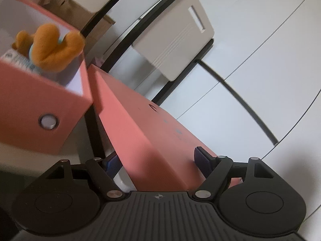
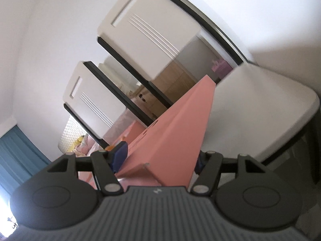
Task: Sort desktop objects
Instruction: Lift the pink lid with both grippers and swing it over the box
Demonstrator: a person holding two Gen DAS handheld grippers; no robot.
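Note:
Both grippers hold the same flat pink box lid, tilted in the air. In the left wrist view my left gripper [image 1: 158,163] is shut on the pink lid [image 1: 144,124], one blue pad on each side. Left of it stands an open pink storage box [image 1: 40,100] with an orange plush toy [image 1: 52,46] sticking out of it. In the right wrist view my right gripper [image 2: 160,158] is shut on the lid [image 2: 172,132] at its other end.
A white chair back [image 1: 176,40] stands behind the lid over a pale tiled floor [image 1: 260,60]. Two white chair backs [image 2: 144,26] and a white table top [image 2: 260,110] show in the right wrist view, with a blue curtain [image 2: 14,150] at the left.

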